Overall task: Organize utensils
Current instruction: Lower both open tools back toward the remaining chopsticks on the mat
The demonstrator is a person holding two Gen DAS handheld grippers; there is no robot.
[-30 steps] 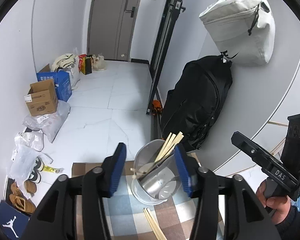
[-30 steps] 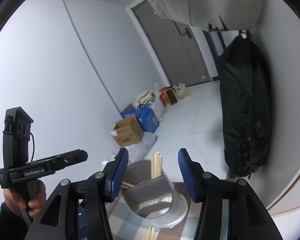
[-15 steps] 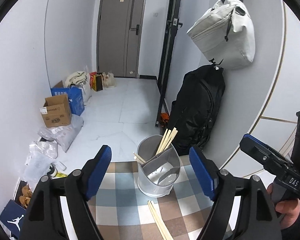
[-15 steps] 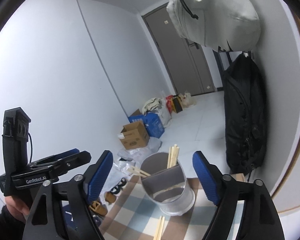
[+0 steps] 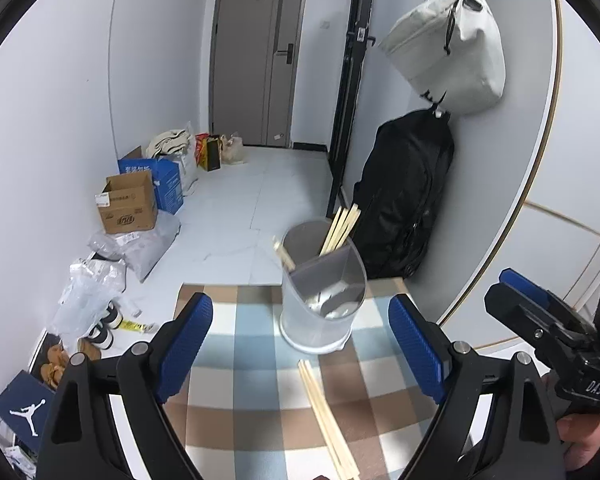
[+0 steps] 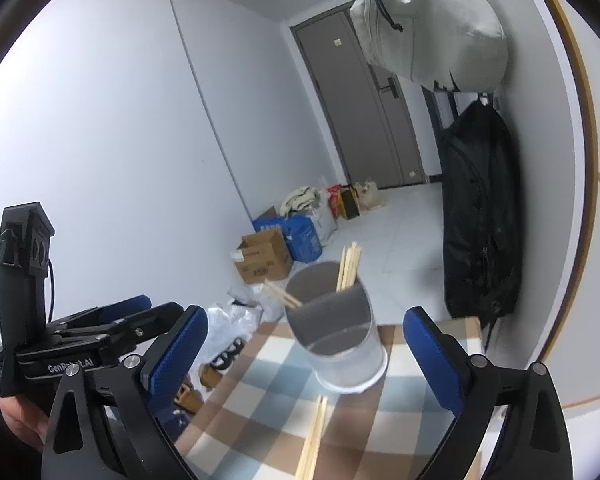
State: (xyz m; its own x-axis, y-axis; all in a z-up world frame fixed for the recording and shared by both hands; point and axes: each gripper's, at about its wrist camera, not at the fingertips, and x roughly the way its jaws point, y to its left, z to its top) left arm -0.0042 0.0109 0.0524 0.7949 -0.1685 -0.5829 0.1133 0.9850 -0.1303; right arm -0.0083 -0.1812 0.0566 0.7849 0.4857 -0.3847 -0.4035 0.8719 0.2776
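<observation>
Landmark = holder (image 5: 323, 292), a translucent round cup w/ a grey divider, upright on the checked cloth (image 5: 236, 384).

Left of holder: left gripper (image 5: 300, 344), jaws wide apart, nothing between its blue pads (image 5: 186, 344); it sits on the near side of the holder, not touching. In right wrist view it shows at far left (image 6: 148, 312), tips prob. apart but hard to judge from that angle.

In holder: stick bundle (image 5: 340, 230) stands in the back compartment, long axis near upright, tips leaning up and slightly right. Another pair (image 5: 284, 256) pokes out over the left rim, tilted up-left.

Near side of holder: loose chopsticks (image 5: 328, 416) lie flat on cloth, just short of the base, long axis running from the holder toward the camera, drifting right.

Right of holder: right gripper (image 6: 306, 356), jaws also spread wide, empty, framing the holder w/o contact. Behind-right of holder, black backpack (image 5: 404, 196) against the wall.
</observation>
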